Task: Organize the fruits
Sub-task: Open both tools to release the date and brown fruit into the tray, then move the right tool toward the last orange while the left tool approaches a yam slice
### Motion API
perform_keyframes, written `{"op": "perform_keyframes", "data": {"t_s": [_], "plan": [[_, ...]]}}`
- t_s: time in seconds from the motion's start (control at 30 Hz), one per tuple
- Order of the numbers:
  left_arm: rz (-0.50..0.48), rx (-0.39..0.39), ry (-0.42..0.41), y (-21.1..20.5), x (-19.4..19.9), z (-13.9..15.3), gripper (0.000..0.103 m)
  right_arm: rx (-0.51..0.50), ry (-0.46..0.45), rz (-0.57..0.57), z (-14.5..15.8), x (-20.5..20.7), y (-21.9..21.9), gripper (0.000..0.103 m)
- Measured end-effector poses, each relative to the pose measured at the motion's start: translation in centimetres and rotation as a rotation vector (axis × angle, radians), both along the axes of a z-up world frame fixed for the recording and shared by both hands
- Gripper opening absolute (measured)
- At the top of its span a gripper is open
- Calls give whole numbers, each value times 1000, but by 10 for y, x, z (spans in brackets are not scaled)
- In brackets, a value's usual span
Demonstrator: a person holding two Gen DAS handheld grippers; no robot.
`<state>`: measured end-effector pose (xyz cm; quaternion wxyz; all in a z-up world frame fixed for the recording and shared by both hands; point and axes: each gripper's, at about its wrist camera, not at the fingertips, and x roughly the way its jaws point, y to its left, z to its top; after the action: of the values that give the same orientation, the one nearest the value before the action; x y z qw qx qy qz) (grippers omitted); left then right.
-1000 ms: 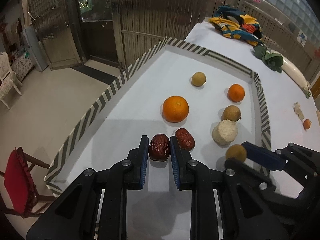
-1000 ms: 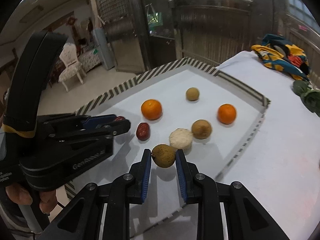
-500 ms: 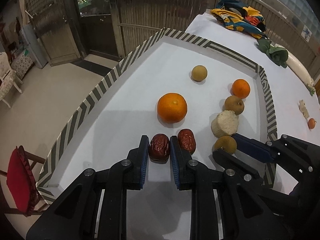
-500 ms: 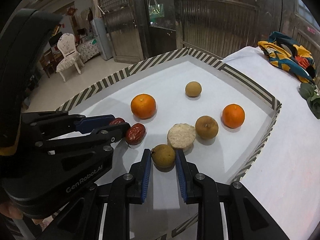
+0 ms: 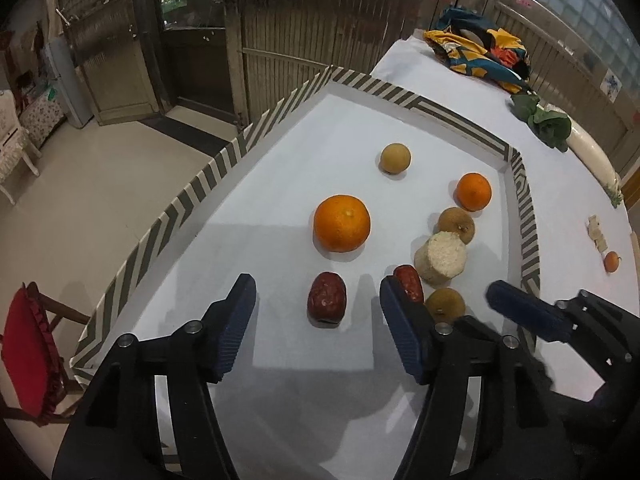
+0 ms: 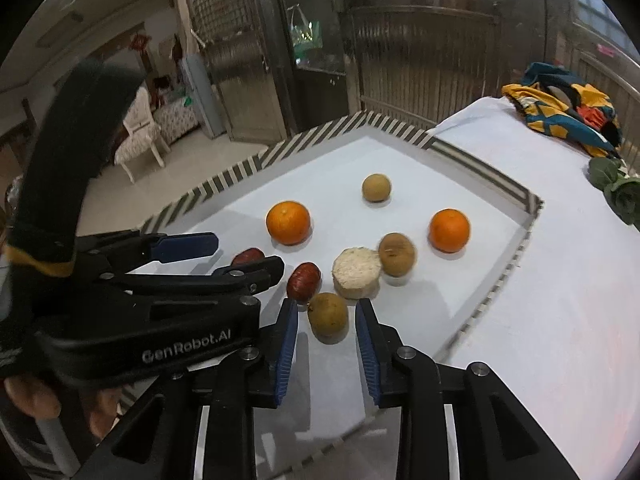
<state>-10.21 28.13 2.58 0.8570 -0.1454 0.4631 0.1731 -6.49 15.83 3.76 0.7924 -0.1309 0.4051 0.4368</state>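
Left hand-held gripper (image 5: 318, 312): your jaws have just been opening and now stand wide, with the dark red date (image 5: 327, 298) lying free on the white sheet between them and touching neither pad. Lift straight up and away so a pad does not nudge it.
Second date (image 5: 409, 282): it sits just beyond your right-side pad, close against it; I cannot tell whether they touch. Do not sweep sideways that way.
Right hand-held gripper (image 6: 326, 330): its jaws have just been opening a little. The brown round fruit (image 6: 328, 316) rests on the sheet between them with a thin gap showing on each side, so it is let go, or very nearly. Open further before you pull back, or it may roll.
Neighbours of the brown fruit: the pale cut cylinder (image 6: 357, 273) stands just behind it, and another brown fruit (image 6: 397, 254) leans against that. Retreat toward yourself, not forward.
Fruits farther out: the large orange (image 5: 341, 223), the smaller orange (image 5: 473, 191) and the tan round fruit (image 5: 395, 158) lie well apart inside the striped border (image 5: 208, 176). They look like the next to gather.
Crossing: the two tools sit close side by side; move one at a time.
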Motion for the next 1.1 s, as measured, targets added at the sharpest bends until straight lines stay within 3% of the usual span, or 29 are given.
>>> {"op": "perform_keyframes", "data": {"t_s": [0.27,0.4,0.87,1.1], "plan": [[-13,-63,-28,-5,-2,17,65,75,0,-83,20,4,-46,35],[-40,-60,-37,-21,1,24,65,95,-2,-131,24,8,-72,35],[-222,11,-76,-125,32,41,65,124,4,-350,20,32,-180,36],[-314,1,-74,-174,53,38,65,115,-3,-454,19,44,-236,36]]}}
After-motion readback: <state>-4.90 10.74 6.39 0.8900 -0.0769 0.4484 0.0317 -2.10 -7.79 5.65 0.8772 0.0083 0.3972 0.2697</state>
